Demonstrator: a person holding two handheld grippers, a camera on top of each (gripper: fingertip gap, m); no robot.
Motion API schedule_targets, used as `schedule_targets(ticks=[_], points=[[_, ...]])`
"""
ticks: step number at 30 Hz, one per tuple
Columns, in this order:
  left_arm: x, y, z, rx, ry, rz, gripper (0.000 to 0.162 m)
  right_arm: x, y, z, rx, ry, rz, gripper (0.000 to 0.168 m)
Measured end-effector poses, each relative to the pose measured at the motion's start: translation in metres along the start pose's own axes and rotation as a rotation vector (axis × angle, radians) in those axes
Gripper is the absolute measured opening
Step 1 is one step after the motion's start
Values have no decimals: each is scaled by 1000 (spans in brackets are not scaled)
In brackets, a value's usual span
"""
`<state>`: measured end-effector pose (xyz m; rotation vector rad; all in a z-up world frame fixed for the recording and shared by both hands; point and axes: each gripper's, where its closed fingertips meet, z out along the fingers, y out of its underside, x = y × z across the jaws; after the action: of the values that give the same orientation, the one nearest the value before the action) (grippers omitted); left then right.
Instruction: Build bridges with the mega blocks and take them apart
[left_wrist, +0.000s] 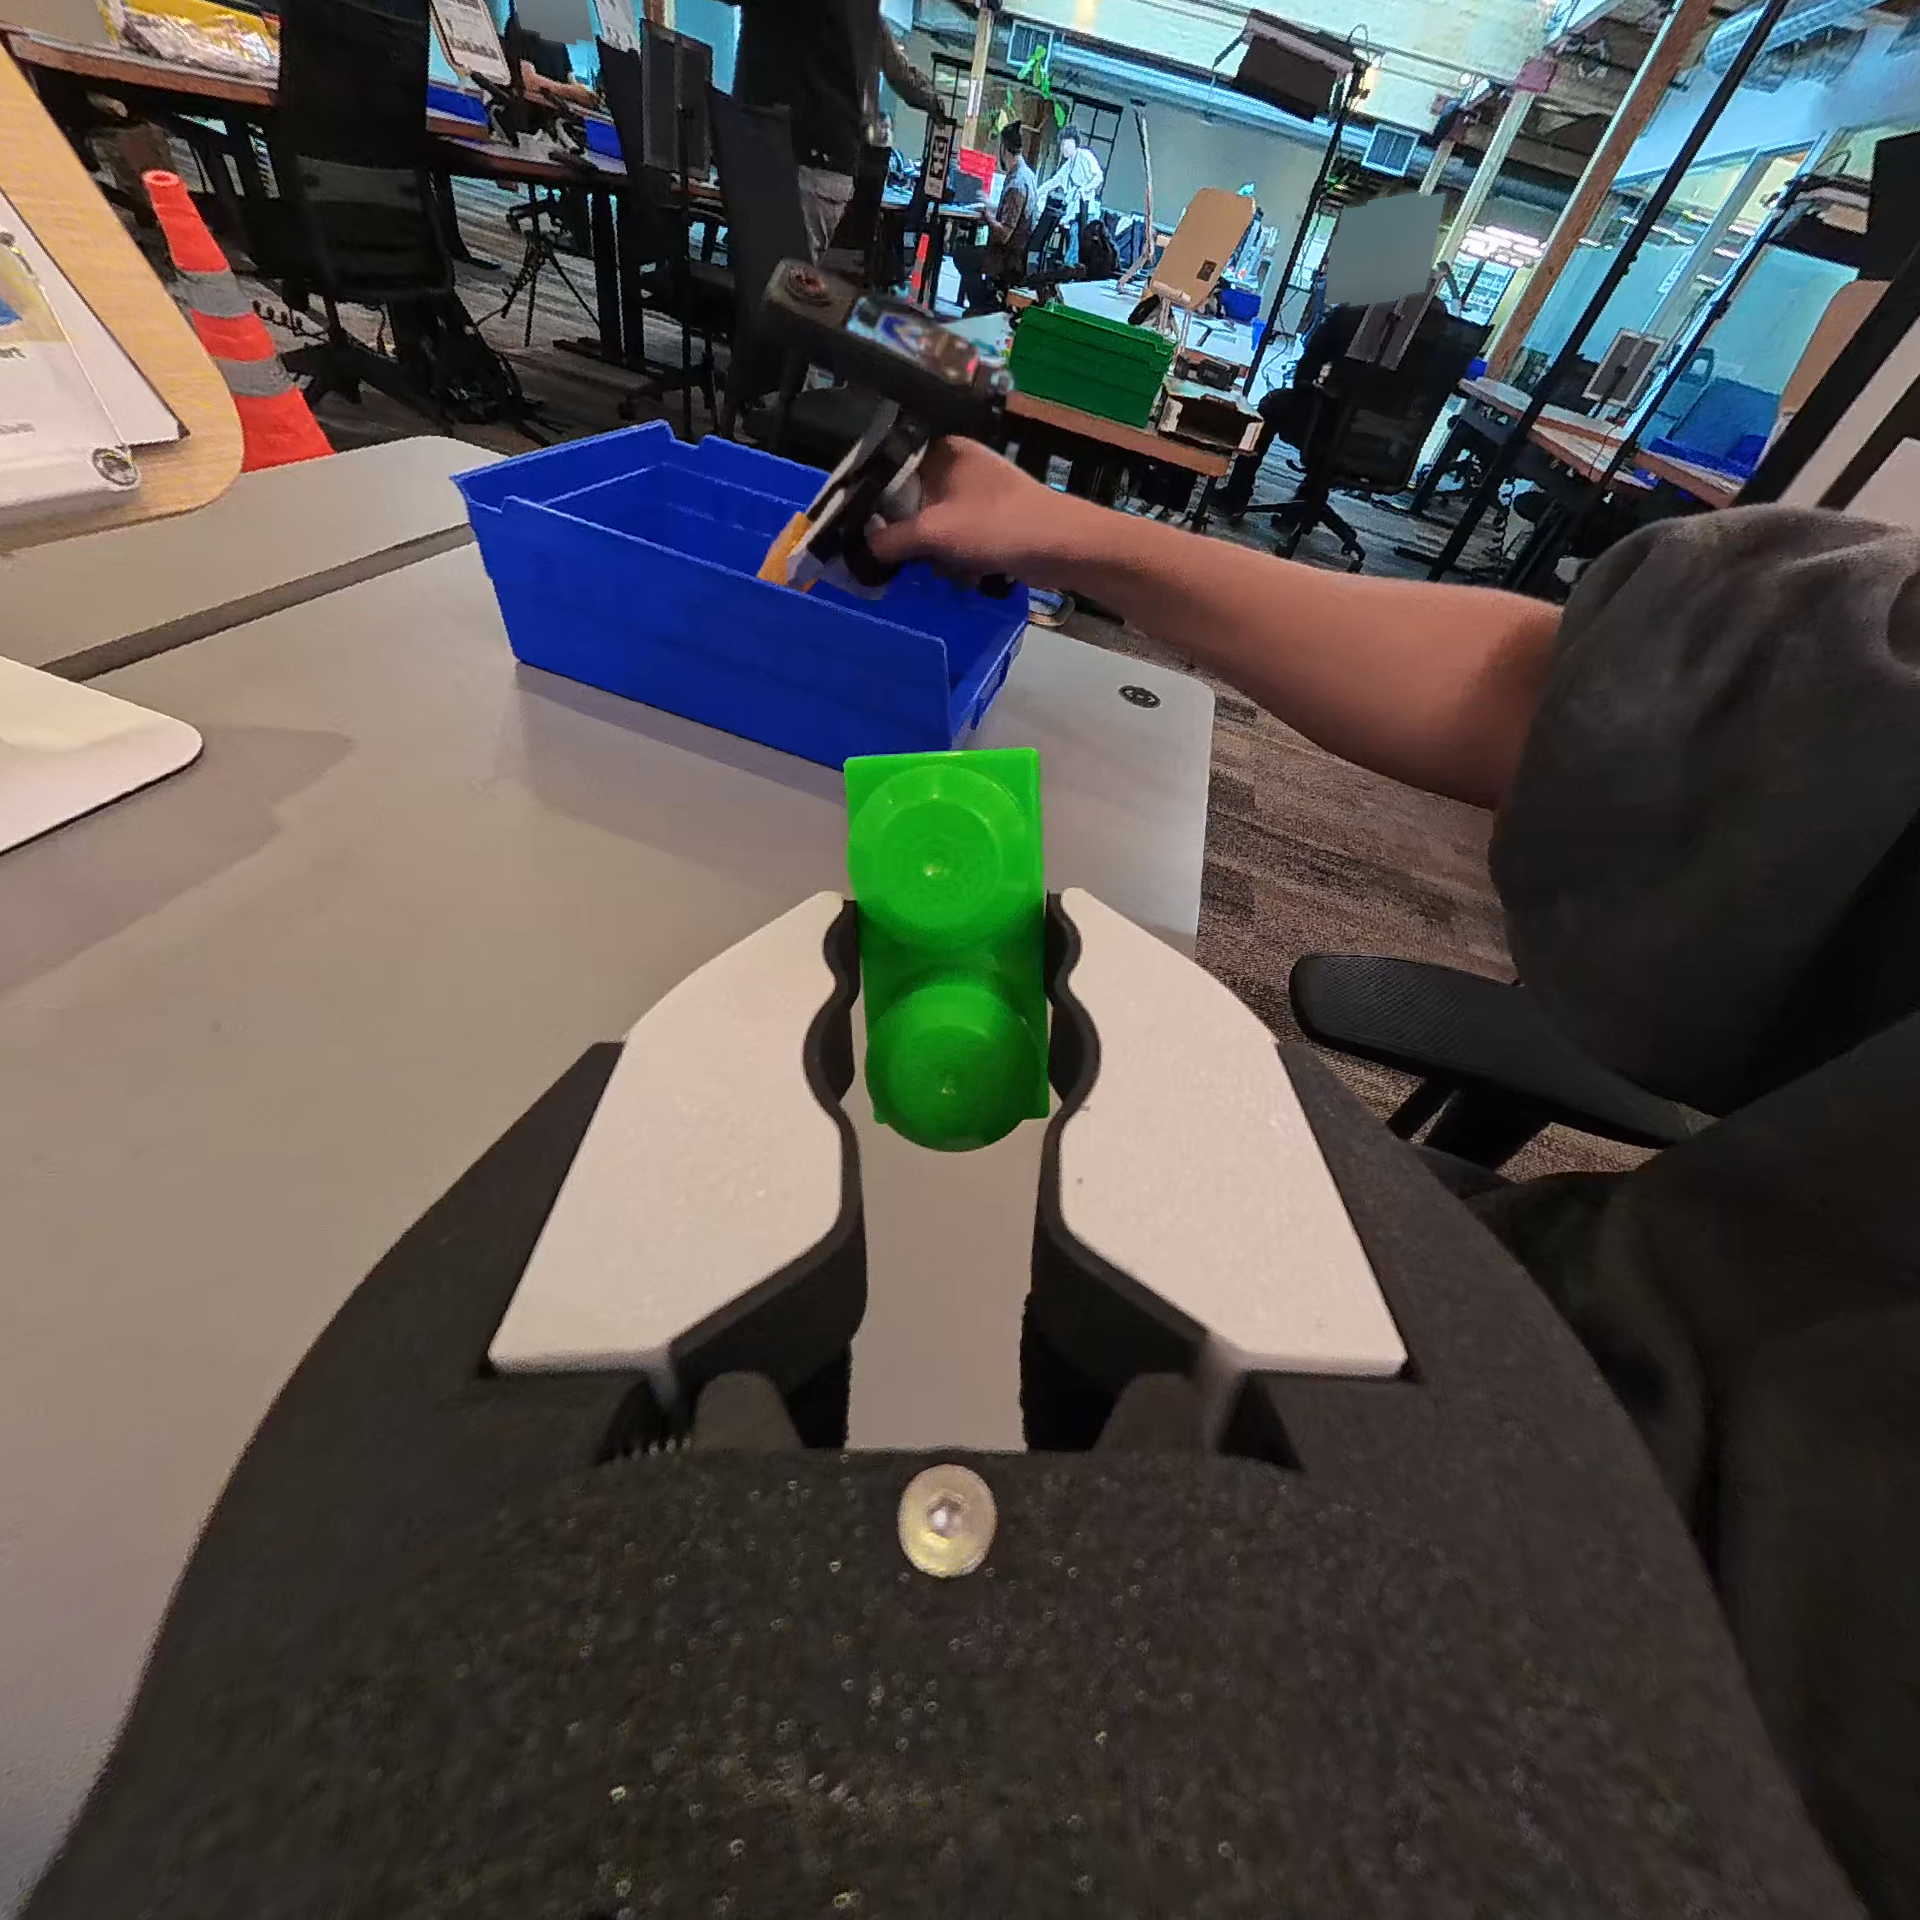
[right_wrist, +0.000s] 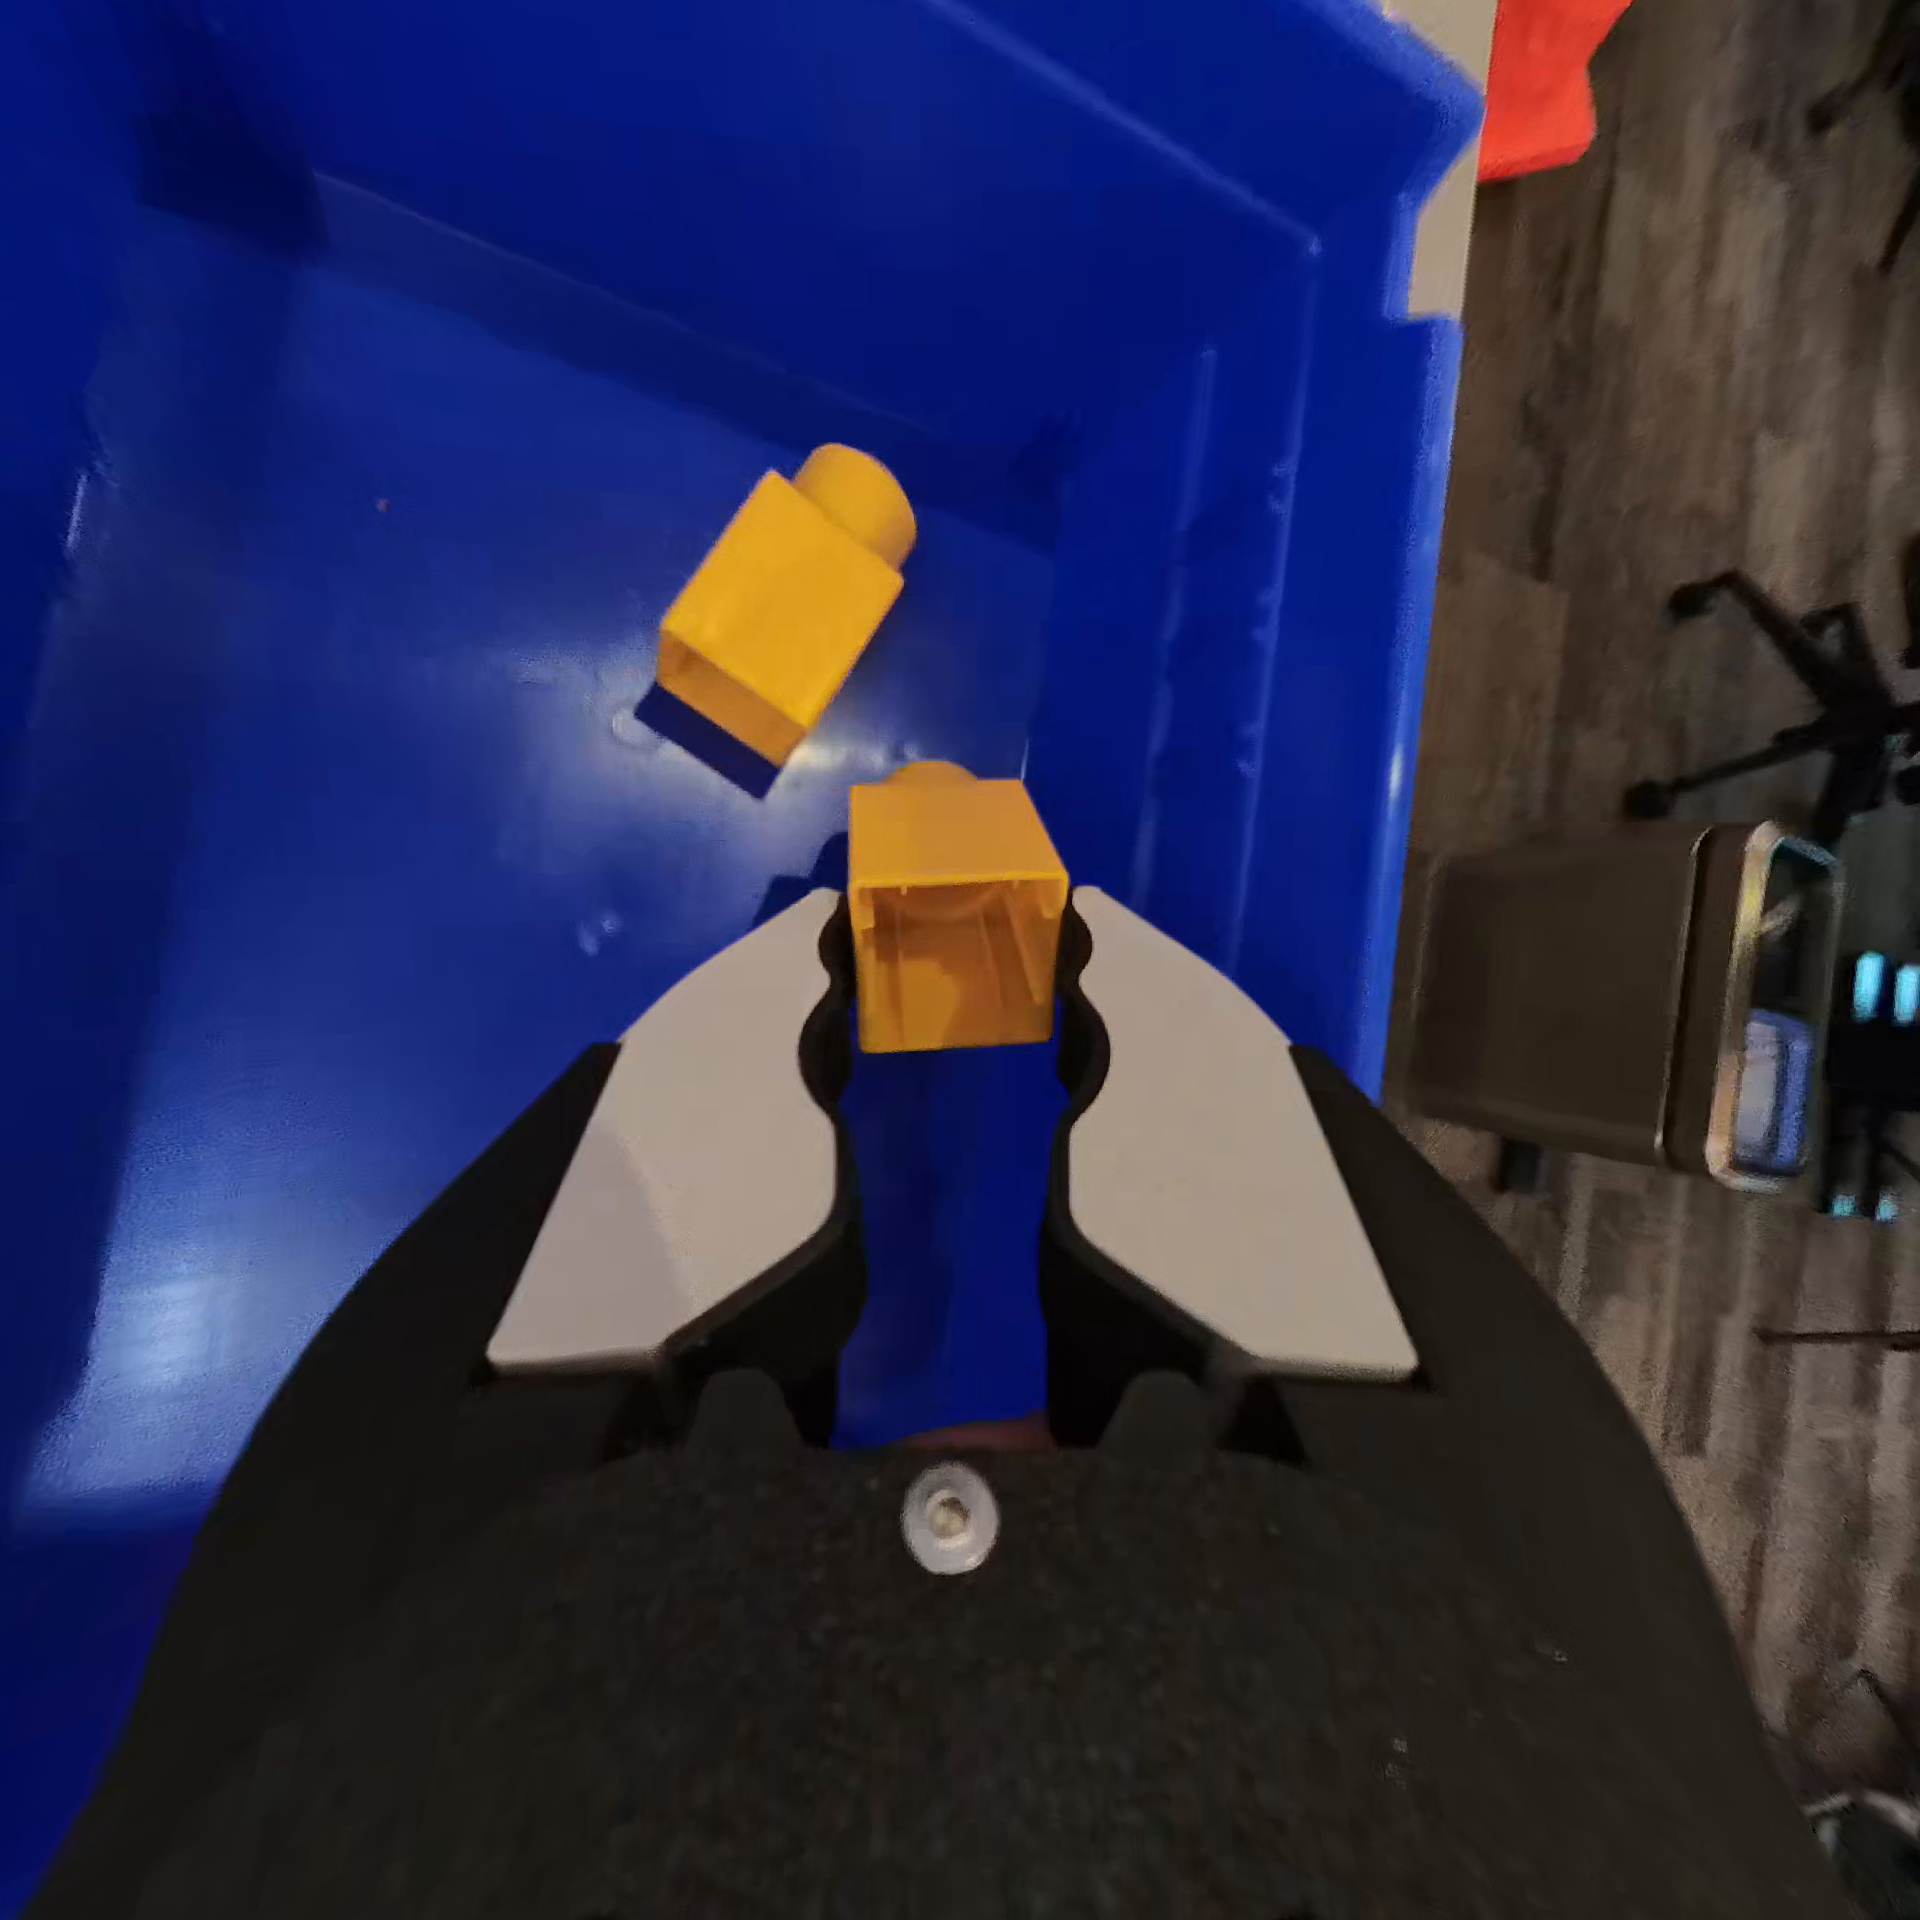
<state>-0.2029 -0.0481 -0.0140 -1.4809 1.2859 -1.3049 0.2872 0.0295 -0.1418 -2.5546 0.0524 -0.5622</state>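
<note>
My left gripper (left_wrist: 951, 920) is shut on a green two-stud block (left_wrist: 943, 935) and holds it above the grey table (left_wrist: 364, 935), studs facing the camera. My right gripper (right_wrist: 956, 914) is shut on a small yellow one-stud block (right_wrist: 956, 940), its hollow underside toward the camera, inside the blue bin (right_wrist: 312, 831). A second yellow one-stud block (right_wrist: 784, 613) lies on its side on the bin floor just beyond. In the left wrist view the right gripper (left_wrist: 821, 561) reaches down into the blue bin (left_wrist: 727, 644) at the table's far side.
The table's right edge (left_wrist: 1205, 810) lies close to the green block, with carpet and a black chair (left_wrist: 1455, 1039) beyond. An orange cone (left_wrist: 223, 322) stands on the floor at the far left. A white board (left_wrist: 73, 748) lies at the table's left. Desks and people fill the background. One gripper's finger ends stand about 50 centimetres off the other's.
</note>
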Motion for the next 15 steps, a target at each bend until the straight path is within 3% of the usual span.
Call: schedule_targets(ticks=[4, 15], points=[[-4, 7, -1, -11, -7, -8, 33, 1, -2, 19, 6, 54, -39, 37], [-15, 19, -3, -16, -23, -57, 33, -12, 15, 38, -91, -26, 110, 37]])
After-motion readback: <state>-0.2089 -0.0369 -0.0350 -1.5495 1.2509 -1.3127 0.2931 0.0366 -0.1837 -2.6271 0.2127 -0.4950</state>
